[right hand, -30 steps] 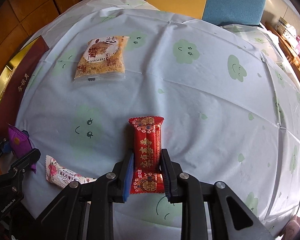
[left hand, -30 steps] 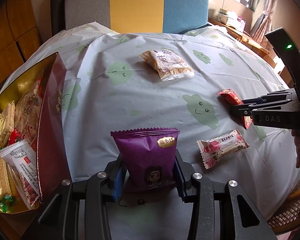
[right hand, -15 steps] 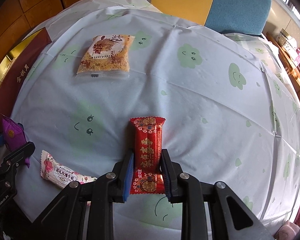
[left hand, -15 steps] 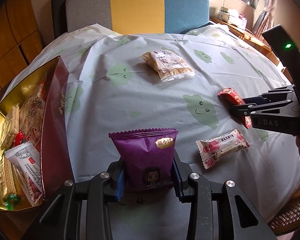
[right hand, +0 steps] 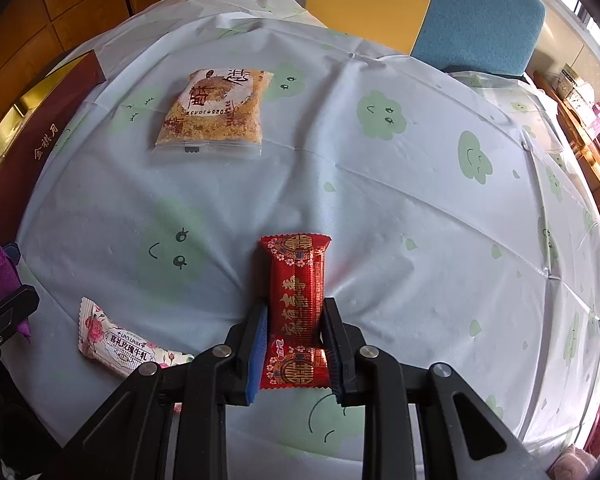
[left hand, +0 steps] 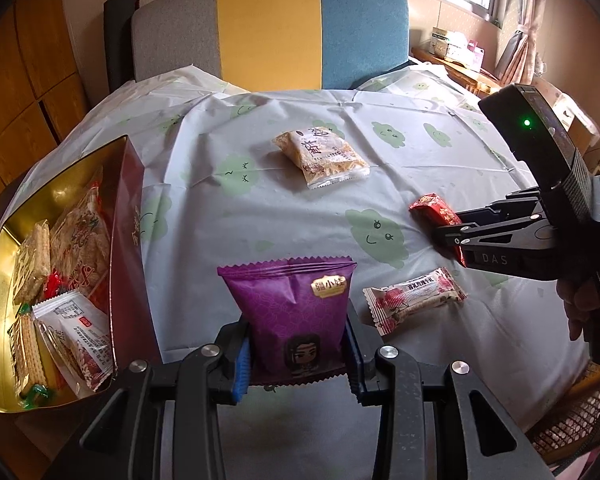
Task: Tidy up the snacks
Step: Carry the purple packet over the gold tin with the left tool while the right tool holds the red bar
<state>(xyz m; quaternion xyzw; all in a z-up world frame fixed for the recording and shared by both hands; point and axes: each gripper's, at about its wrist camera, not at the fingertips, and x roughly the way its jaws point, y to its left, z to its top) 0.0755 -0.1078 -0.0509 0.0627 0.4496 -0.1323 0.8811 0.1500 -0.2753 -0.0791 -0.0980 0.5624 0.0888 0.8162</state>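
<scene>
On the tablecloth point(right hand: 380, 208) ahead of me lies a clear bag of golden crumbly snack point(right hand: 214, 114), well apart from both tongs. A pink-and-white rose-print bar point(left hand: 414, 300) lies flat between my two tongs, nearer the left one. A gold-lined, maroon-walled gift box point(left hand: 128, 240) stands open at the left edge of the table, holding several wrapped biscuits and packets point(left hand: 68, 276). Behind the table is a chair point(left hand: 268, 28) with grey, yellow and blue panels. No item lies between the purple pouch and the box wall.

My left gripper point(left hand: 296, 356) is angled down toward the table. Its jaws have just been closing, and both pads now press the sides of the purple pouch point(left hand: 296, 312), held upright above the cloth, just right of the box.

My right gripper point(right hand: 294, 354) points steeply down and is clenched on the red-and-gold wrapped bar point(right hand: 296, 308), gripping its lower half. Part of my right hand point(left hand: 580, 300) shows behind that tool.
</scene>
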